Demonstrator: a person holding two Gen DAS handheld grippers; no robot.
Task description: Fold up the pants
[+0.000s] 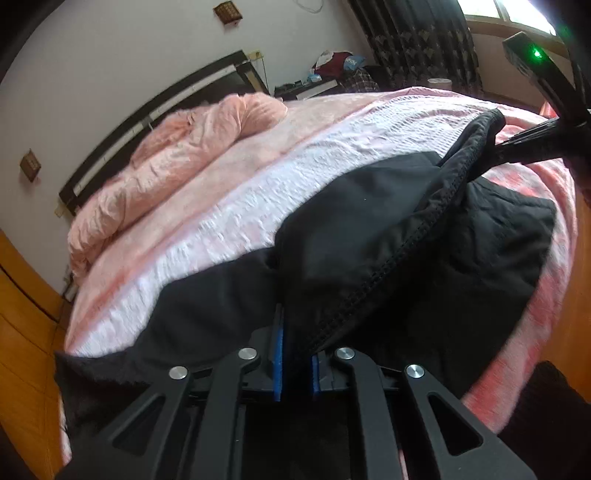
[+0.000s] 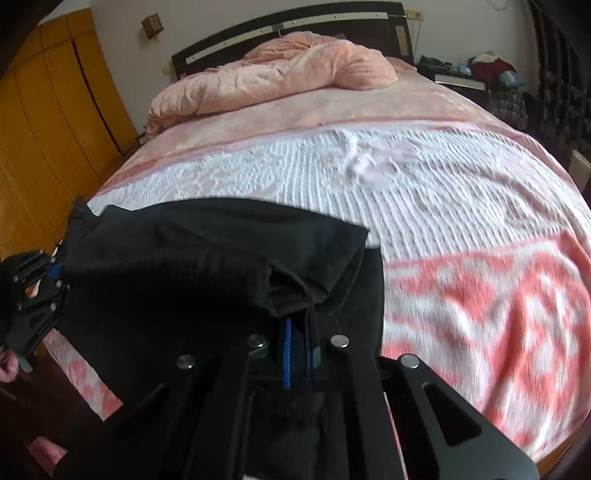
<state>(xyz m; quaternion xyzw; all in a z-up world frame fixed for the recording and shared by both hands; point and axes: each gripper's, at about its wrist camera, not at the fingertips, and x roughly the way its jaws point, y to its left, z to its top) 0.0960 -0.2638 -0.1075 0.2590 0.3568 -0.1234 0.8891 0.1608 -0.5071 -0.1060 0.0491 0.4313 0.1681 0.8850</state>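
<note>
black pants (image 1: pixel 369 236) lie bunched at the near edge of the bed (image 2: pixel 406 177), partly lifted, one layer doubled over another. you hold them at two spots. the left gripper (image 1: pixel 295 354) has its jaws nearly closed, blue pads (image 1: pixel 277 354) pinching a seamed edge of the cloth. the right gripper (image 2: pixel 299 354) is likewise clamped almost fully, with dark fabric and a thin cord between its pads. in the right wrist view the left gripper sits at the far left edge, holding the other end of the same bundle.

handling, as a guess: soft, light, limp cloth that will sag and drape between your two holds, not slippery, nothing fragile. the stitched seam (image 1: pixel 388 269) and the thicker band-like edge look like the best places to grip; pinching a single loose layer risks it sliding out or the fold going crooked. keep both ends level when you lay it down.

the surface is a pink and white textured blanket (image 2: pixel 480 295), soft, so the pants should stay put. a rumpled pink duvet (image 2: pixel 295 70) is piled far off by the dark headboard (image 2: pixel 295 18), well apart from the pants. a wooden wardrobe (image 2: pixel 55 110) stands on the left, a cluttered nightstand (image 2: pixel 461 77) and dark curtains (image 1: pixel 417 40) on the far right, a window (image 1: pixel 506 11) beyond.
</note>
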